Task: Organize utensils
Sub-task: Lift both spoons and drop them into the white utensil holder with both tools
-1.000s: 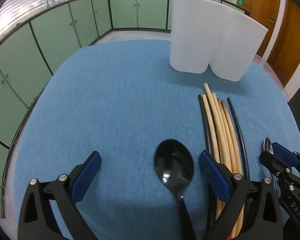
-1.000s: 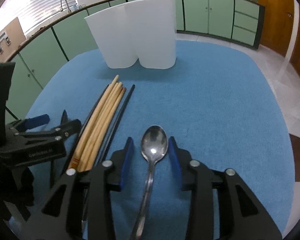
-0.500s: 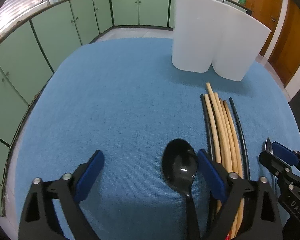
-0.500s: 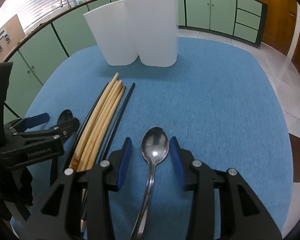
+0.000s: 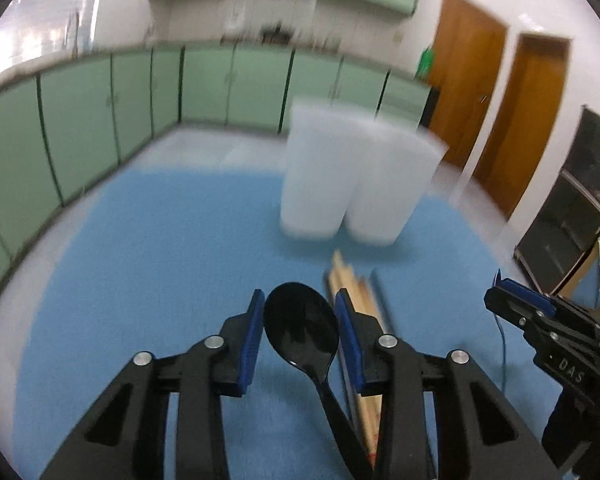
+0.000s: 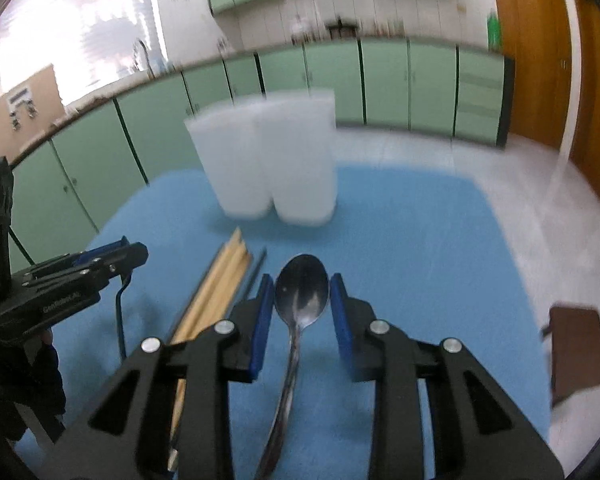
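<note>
- While both views are smeared by blur, your left gripper (image 5: 300,332) shows clearly enough: its jaws have just been closing, and the blue pads (image 5: 252,340) now sit against either edge of the bowl of the black spoon (image 5: 302,334), so it looks clamped on that spoon.
- That spoon's handle runs back and down between the gripper's arms, passing out of the bottom of the left wrist view.
- Your right gripper (image 6: 302,308) has also just been closing its jaws, and they hug the bowl of the metal spoon (image 6: 301,294) (the pads look to be touching its sides, though blur makes the contact hard to judge).
- Its handle trails down toward the lower edge of the right wrist view.
- Both spoons appear lifted off the blue cloth (image 5: 148,272) with the grippers pointing downward at a slant.
- You have the wooden chopsticks (image 6: 220,280) lying on the cloth between the two grippers, with dark chopsticks (image 6: 256,270) just beside them.
- Two white containers (image 6: 268,164) stand side by side, touching, at the far part of the cloth beyond the chopstick tips.
- Green cabinets (image 6: 384,84) line the room behind, and brown doors (image 5: 496,120) stand at the right of the left wrist view.
</note>
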`<state>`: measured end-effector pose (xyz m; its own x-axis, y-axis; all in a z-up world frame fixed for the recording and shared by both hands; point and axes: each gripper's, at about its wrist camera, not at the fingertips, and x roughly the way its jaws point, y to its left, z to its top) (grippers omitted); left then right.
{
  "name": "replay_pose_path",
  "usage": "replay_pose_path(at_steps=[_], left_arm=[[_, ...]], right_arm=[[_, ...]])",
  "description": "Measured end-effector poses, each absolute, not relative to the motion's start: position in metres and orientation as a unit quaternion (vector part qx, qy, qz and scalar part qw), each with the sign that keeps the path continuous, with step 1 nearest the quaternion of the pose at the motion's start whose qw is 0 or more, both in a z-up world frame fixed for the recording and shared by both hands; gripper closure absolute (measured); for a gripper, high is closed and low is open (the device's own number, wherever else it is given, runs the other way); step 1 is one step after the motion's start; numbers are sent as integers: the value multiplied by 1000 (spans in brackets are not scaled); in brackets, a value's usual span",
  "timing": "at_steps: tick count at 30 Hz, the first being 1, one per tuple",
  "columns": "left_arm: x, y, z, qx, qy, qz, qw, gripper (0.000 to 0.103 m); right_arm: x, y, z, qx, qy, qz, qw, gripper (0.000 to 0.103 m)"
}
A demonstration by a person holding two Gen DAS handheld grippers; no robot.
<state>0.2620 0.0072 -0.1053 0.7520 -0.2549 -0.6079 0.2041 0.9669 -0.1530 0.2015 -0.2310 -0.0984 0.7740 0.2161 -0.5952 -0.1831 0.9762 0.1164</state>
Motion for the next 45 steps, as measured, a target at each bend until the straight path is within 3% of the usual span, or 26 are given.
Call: replay_pose_path(at_steps=[11, 19, 25, 32, 34, 38, 40, 45], left_arm=[[246, -13, -22, -15, 158, -116, 980, 67], [325, -31, 44, -9, 77, -88, 993, 67], [395, -52, 38, 6, 82, -54, 995, 67], [434, -52, 3, -16, 146, -57, 988, 63], [426, -48, 0, -18, 143, -55, 988, 54], [404, -43, 5, -11, 139, -61, 988, 50], [386, -38, 6, -9, 144, -62, 988, 46], [327, -25, 3, 2, 170, -69, 983, 27]], right_arm=[[220, -252, -29, 35, 202, 134, 970, 76], [289, -276, 30, 68, 140, 127, 980, 76], [352, -278, 33, 59, 124, 89, 987, 76], [388, -270, -3, 48, 176, 97, 978, 74], [386, -273, -9, 53, 183, 105, 976, 67], [372, -278, -6, 67, 188, 98, 975, 60], [359, -284, -3, 78, 191, 92, 974, 41], [304, -292, -18, 74, 222, 74, 969, 19]])
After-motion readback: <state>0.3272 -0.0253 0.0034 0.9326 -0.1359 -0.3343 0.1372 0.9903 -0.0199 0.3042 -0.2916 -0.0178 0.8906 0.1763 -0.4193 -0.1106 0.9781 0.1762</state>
